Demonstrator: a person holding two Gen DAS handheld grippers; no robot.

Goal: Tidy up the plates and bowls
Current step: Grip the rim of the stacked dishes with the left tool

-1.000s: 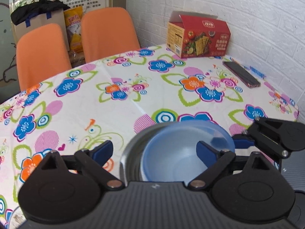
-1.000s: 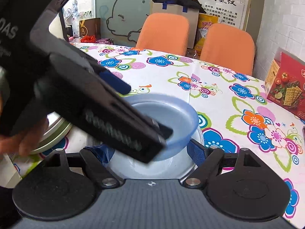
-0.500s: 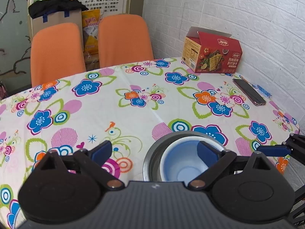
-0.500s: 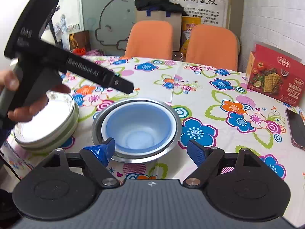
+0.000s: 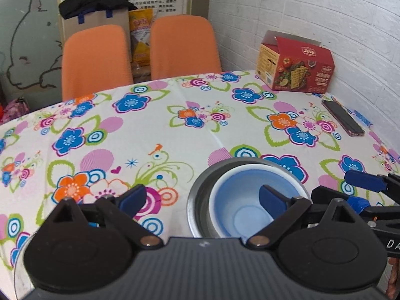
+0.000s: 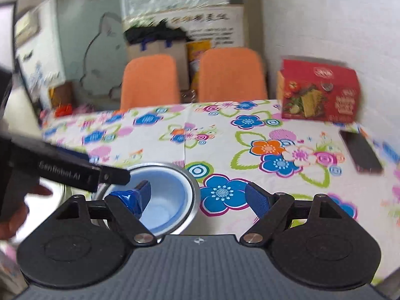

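**On the floral table: blue bowl nested in the steel one, both tools empty**

Near my edge of the table, the blue plastic bowl (image 5: 246,205) sits inside the stainless steel bowl (image 5: 197,200), upright, its rim just within the metal rim. I see the same pair low and left in the right wrist view, where the picture is smeared with motion.

My left gripper (image 5: 201,197) hovers with its blue-padded fingers spread wide and nothing between them; one pad overlaps the blue bowl in the picture, but I cannot tell if it touches. My right gripper (image 6: 197,195) is likewise spread and holds nothing; its left pad lies over the bowls in its own view. From the left wrist camera, the right tool's fingers come in at the right edge, just beside the steel bowl. From the right wrist camera, the left tool's black body crosses in front of the bowls' left rim and hides part of it.

Round about: a floral tablecloth (image 5: 175,135), a red cracker box (image 5: 297,70) at the far right corner against the white brick wall, a dark phone (image 5: 342,117) lying flat near it, and two orange chairs (image 5: 97,57) behind the table.

Writing: the left tool's body reads something like "GenRobot.AI", blurred. The poster on the far wall carries Chinese characters
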